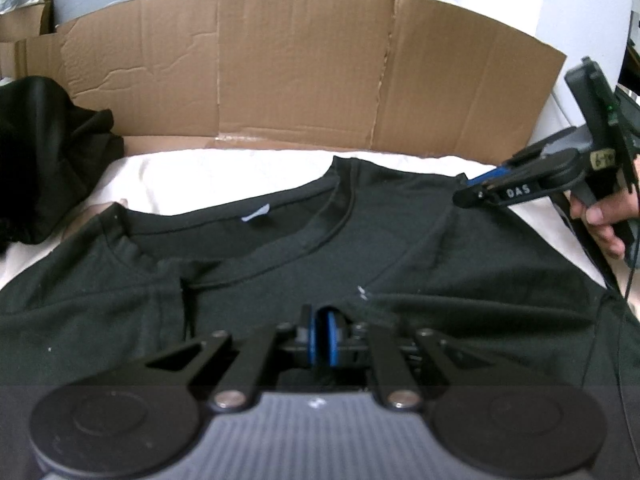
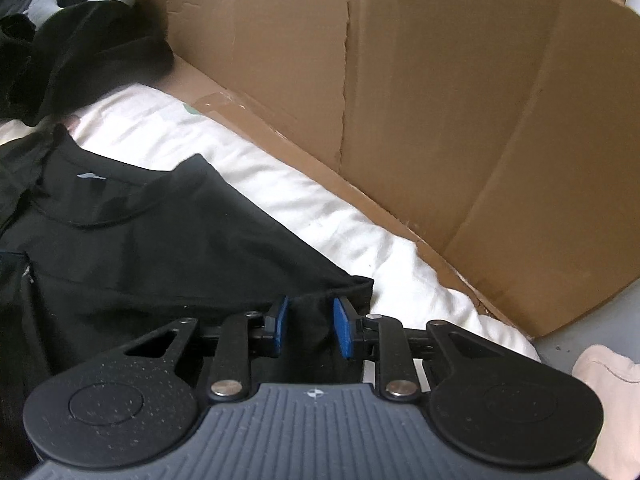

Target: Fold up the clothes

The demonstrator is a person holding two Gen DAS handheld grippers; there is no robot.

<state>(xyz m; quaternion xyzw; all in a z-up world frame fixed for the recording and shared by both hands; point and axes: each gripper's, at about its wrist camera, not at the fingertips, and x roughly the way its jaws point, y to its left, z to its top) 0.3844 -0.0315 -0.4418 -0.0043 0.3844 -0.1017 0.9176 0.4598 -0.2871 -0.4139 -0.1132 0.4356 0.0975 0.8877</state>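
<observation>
Big cardboard wall [image 1: 304, 64] runs along the back edge of the white bedding [image 2: 320, 208], black shirt [image 1: 280, 248] spread flat on it. Left gripper [image 1: 325, 334] is pinched closed on shirt fabric; right gripper [image 2: 310, 326] straddles the sleeve corner, pads apart.

We've got 1 black T-shirt [image 1: 360, 248] spread out, 1 dark heap of clothes [image 1: 44, 160] to the left, 1 cardboard sheet [image 1: 304, 68] standing behind, 1 white bedsheet [image 2: 320, 208] underneath, 2 grippers, left [image 1: 325, 330] and right [image 2: 308, 326], and 1 hand [image 1: 608, 220] showing.
</observation>
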